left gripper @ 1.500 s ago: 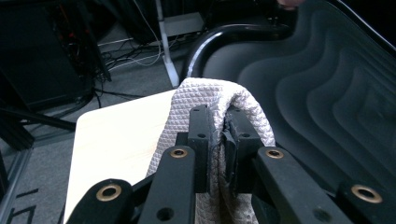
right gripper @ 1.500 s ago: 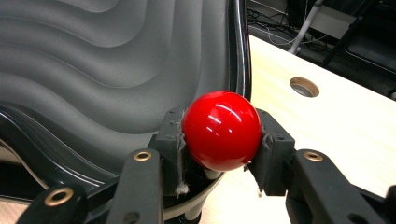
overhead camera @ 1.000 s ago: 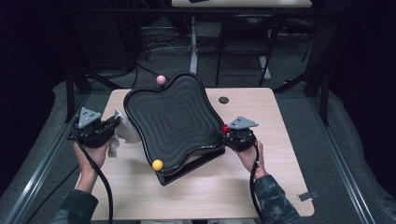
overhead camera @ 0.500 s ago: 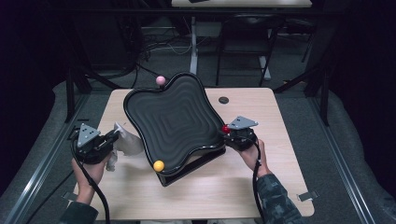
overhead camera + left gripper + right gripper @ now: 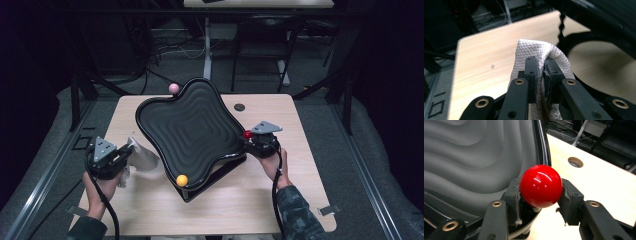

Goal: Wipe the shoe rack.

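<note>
A black wavy tray (image 5: 190, 130) stands tilted over the table's middle, with a pink ball (image 5: 174, 88) at its far corner and a yellow ball (image 5: 182, 180) at its near corner. My right gripper (image 5: 249, 137) is shut on the red ball (image 5: 248, 134) at the tray's right corner; in the right gripper view the pads of that gripper (image 5: 540, 195) squeeze the red ball (image 5: 541, 186) beside the tray's rim (image 5: 541, 147). My left gripper (image 5: 129, 151) is shut on a white cloth (image 5: 145, 159) just left of the tray. The cloth (image 5: 534, 48) folds over its gripper (image 5: 541, 67).
The wooden table (image 5: 280, 200) has a round hole (image 5: 239, 107) at its far right. A black base (image 5: 212, 181) shows under the tray's near edge. Dark frame posts and cables stand beyond the table's far edge.
My left hand has come down and toward the table's near edge with the cloth in its jaws. The right hand and the tray have kept still.
</note>
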Tool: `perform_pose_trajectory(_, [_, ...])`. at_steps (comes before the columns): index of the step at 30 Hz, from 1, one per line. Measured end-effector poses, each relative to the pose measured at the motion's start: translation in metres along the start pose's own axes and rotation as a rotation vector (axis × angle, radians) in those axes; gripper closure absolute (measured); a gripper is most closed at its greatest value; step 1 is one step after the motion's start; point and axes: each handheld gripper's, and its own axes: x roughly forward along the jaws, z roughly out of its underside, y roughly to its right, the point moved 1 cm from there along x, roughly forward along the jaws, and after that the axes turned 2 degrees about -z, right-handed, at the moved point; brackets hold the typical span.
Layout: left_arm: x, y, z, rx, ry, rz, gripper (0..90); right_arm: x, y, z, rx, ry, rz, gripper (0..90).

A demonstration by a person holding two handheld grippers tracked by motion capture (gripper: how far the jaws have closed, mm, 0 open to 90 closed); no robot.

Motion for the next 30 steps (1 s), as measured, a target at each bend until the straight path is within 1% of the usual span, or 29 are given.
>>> perform_pose_trajectory(1, [0.004,0.003,0.002,0.01,-0.013,0.006,81.9,0.0,0.0,0.0,0.003,0.0,0.007,59.5])
perform_pose_trajectory(2, [0.012,0.01,0.008,0.017,-0.04,0.027,81.9,0.0,-0.001,0.0,0.011,0.001,0.008,59.6])
perform_pose_trajectory(3, [0.017,0.013,0.011,0.019,-0.049,0.037,81.9,0.0,-0.001,0.0,0.013,0.0,0.003,59.6])
perform_pose_trajectory(4, [0.017,0.013,0.011,0.019,-0.049,0.037,81.9,0.0,-0.001,0.0,0.013,0.0,0.003,59.6])
perform_pose_trajectory(5, [0.025,0.021,0.018,0.015,-0.049,0.037,81.9,0.0,-0.001,0.001,0.01,0.007,0.015,59.7])
perform_pose_trajectory(6, [0.029,0.024,0.021,0.016,-0.06,0.054,81.9,0.0,-0.001,0.001,0.012,0.011,0.011,59.7])
perform_pose_trajectory(7, [0.033,0.028,0.023,0.006,-0.068,0.066,81.9,0.0,-0.001,0.002,0.015,0.012,0.009,59.7])
perform_pose_trajectory(8, [0.033,0.028,0.023,0.006,-0.068,0.066,81.9,0.0,-0.001,0.002,0.015,0.012,0.009,59.7])
perform_pose_trajectory(9, [0.042,0.033,0.028,-0.029,-0.08,0.088,81.9,0.0,-0.001,0.002,0.009,0.011,0.009,59.8])
perform_pose_trajectory(10, [0.042,0.033,0.028,-0.029,-0.08,0.088,82.0,0.0,-0.001,0.002,0.009,0.011,0.009,59.8])
perform_pose_trajectory(11, [0.047,0.036,0.03,-0.059,-0.086,0.098,82.0,0.0,-0.001,0.002,0.004,0.01,0.007,59.8])
perform_pose_trajectory(12, [0.049,0.038,0.032,-0.064,-0.092,0.103,82.0,0.0,-0.001,0.002,0.004,0.01,0.007,59.8])
perform_pose_trajectory(13, [0.056,0.043,0.037,-0.074,-0.106,0.118,82.0,0.0,-0.001,0.002,0.005,0.01,0.005,59.9])
perform_pose_trajectory(14, [0.056,0.043,0.037,-0.074,-0.106,0.118,82.1,0.0,-0.001,0.002,0.005,0.01,0.005,59.9])
perform_pose_trajectory(15, [0.064,0.049,0.042,-0.07,-0.136,0.137,82.1,0.0,-0.001,0.001,0.007,0.009,0.008,59.9])
perform_pose_trajectory(16, [0.067,0.052,0.044,-0.056,-0.15,0.136,82.0,0.0,-0.001,0.001,0.008,0.007,0.015,59.9])
perform_pose_trajectory(18, [0.073,0.056,0.049,-0.029,-0.174,0.133,82.1,0.0,-0.001,0.001,0.009,0.008,0.012,60.0])
perform_pose_trajectory(19, [0.076,0.058,0.051,-0.025,-0.181,0.134,82.1,0.0,-0.001,0.001,0.01,0.009,0.008,60.0])
perform_pose_trajectory(21, [0.079,0.059,0.052,-0.024,-0.191,0.137,82.2,0.0,-0.001,0.002,0.01,0.009,0.009,60.0])
perform_pose_trajectory(23, [0.083,0.06,0.055,-0.02,-0.202,0.128,82.6,0.0,-0.001,0.002,0.011,0.009,0.011,60.0])
perform_pose_trajectory(24, [0.083,0.06,0.055,-0.02,-0.202,0.128,82.5,0.0,-0.001,0.002,0.011,0.009,0.011,60.0])
perform_pose_trajectory(25, [0.085,0.058,0.056,-0.038,-0.201,0.118,82.5,0.0,-0.001,0.002,0.014,0.009,0.01,60.0])
perform_pose_trajectory(26, [0.085,0.058,0.056,-0.038,-0.201,0.118,82.5,0.0,-0.001,0.002,0.013,0.009,0.01,60.0])
perform_pose_trajectory(27, [0.087,0.056,0.057,-0.039,-0.202,0.106,82.5,0.0,-0.001,0.002,0.013,0.009,0.012,60.0])
perform_pose_trajectory(30, [0.09,0.056,0.056,-0.033,-0.2,0.098,82.6,0.0,-0.002,0.002,0.014,0.009,0.012,60.0])
